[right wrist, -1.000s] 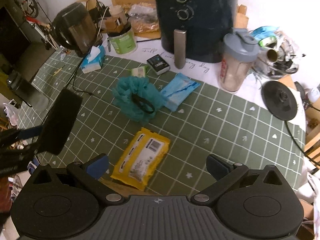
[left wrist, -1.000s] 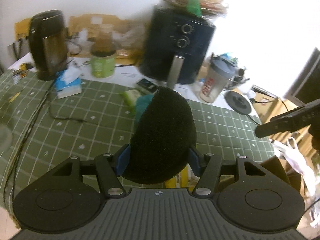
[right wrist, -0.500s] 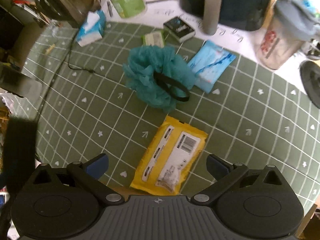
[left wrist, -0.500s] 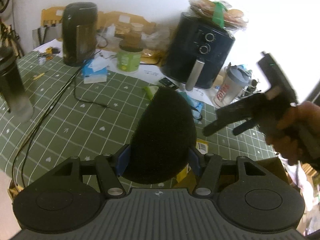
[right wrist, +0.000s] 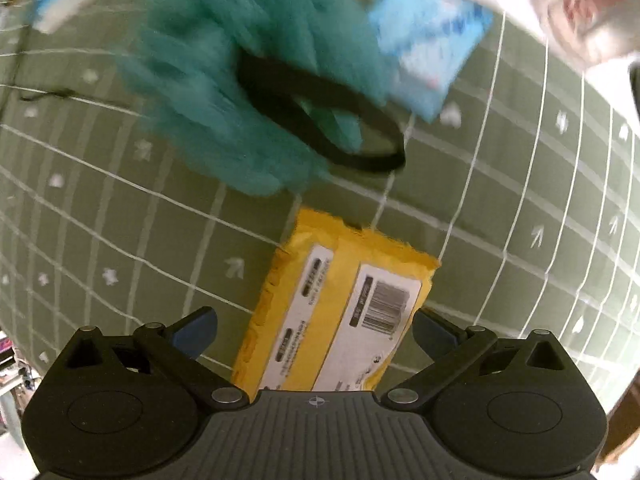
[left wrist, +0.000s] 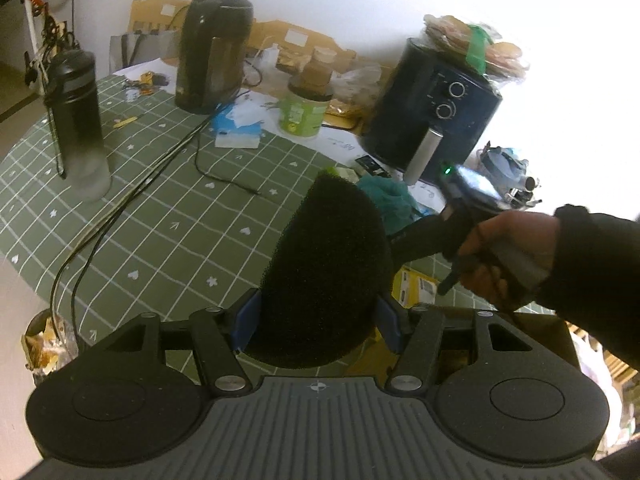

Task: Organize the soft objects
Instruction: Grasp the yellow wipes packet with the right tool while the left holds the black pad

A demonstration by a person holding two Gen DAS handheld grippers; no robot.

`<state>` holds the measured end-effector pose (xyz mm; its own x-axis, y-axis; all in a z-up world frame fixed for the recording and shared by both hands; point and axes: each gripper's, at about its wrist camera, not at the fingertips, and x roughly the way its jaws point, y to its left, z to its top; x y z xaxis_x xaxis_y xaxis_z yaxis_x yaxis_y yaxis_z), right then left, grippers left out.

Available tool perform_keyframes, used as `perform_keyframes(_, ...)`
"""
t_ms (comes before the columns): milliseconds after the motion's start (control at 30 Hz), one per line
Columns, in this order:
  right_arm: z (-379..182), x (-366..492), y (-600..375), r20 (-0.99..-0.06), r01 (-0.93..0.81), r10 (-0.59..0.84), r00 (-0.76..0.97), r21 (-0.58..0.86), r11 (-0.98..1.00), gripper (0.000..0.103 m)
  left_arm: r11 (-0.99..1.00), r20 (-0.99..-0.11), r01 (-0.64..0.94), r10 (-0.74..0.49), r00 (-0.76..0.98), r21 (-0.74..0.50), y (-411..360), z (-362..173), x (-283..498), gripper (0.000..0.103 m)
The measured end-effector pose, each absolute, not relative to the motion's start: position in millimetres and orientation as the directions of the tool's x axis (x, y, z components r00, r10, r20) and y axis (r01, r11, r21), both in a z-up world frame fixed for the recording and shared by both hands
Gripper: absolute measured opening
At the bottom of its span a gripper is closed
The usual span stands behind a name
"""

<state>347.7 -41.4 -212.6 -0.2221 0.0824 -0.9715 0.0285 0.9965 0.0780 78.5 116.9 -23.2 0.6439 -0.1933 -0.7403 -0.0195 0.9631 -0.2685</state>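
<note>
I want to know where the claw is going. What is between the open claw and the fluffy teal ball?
In the right wrist view, the yellow packet lies between the right gripper and the teal ball, flat on the green tablecloth.

Right wrist view: fluffy teal mesh bath pouf [right wrist: 240, 92] and light-blue plastic tissue pack [right wrist: 430, 46] motion-blurred; print on pack unreadable. Flat yellow wipes packet [right wrist: 340, 312] near end hidden under right hand-held gripper [right wrist: 314, 330] body.

Left wrist view: same pouf [left wrist: 390, 200] mostly hidden behind black half-round foam sponge [left wrist: 324, 276]. Yellow packet [left wrist: 418, 288] partly covered.
</note>
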Motion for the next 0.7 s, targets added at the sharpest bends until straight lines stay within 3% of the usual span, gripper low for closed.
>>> perform_keyframes(300,-245,349,-51,-0.946,0.108,0.083,-0.312,0.052,0.993,0.103,0.96,-0.746,-0.035,-0.192,0.638,-0.277,116,-25,70,0.059)
perform_keyframes(400,-253,343,-50,-0.94,0.099,0.064,-0.334,0.032,0.995,0.098,0.96,-0.744,-0.03,-0.197,0.638,-0.28,114,-25,70,0.059)
perform_keyframes(500,-245,341,-50,-0.946,0.081,0.06,-0.319,0.036,0.996,0.084,0.96,-0.744,-0.024,-0.201,0.637,-0.28,112,-25,70,0.059)
perform_keyframes(700,-233,332,-68,-0.943,0.13,0.158,-0.294,0.125,0.984,0.075,0.962,-0.744,-0.014,-0.203,0.637,-0.274,107,-24,73,0.059)
